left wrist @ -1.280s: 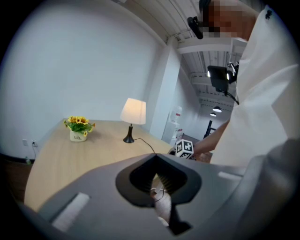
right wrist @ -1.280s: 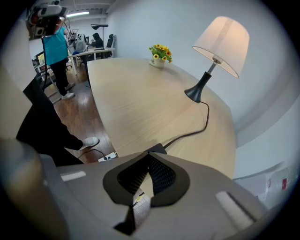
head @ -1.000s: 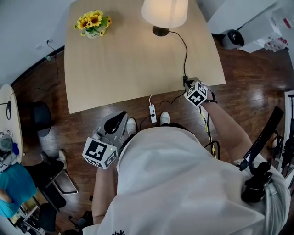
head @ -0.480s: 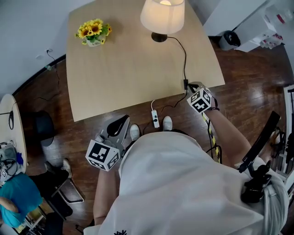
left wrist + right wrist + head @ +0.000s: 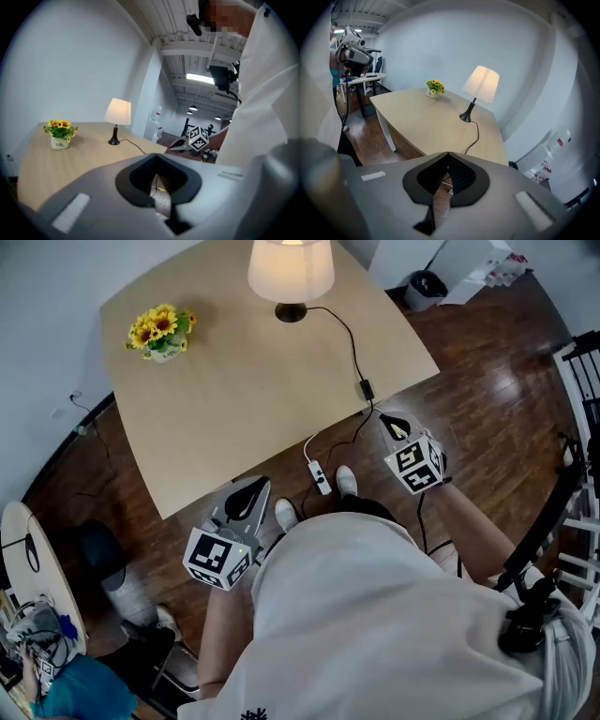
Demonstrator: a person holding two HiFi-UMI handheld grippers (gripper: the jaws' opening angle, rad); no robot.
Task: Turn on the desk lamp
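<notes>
— Jaws of the left gripper (image 5: 251, 491), how do they stand?
— They are closed together, tip against tip, and they hold nothing. It hangs just off the near edge of the pale wooden desk (image 5: 244, 399), above the dark wooden floor (image 5: 487, 399).
— And the right gripper (image 5: 391, 423)?
— Its jaws are also pressed together and hold nothing. It is just beyond the near right corner of the desk and touches nothing.
— Where is the desk lamp with the white shade and black foot (image 5: 291, 268)?
— It stands upright at the far edge of the desk, and its shade glows warm. Its thin black cord (image 5: 349, 329) runs over the desk to the near right edge, where a small black switch block (image 5: 364, 388) lies on the desk, near the right gripper.
— Anything else?
— A small white pot of yellow sunflowers (image 5: 157, 329) stands at the far left of the desk. A white power strip (image 5: 319, 474) shows below the near edge of the desk.
</notes>
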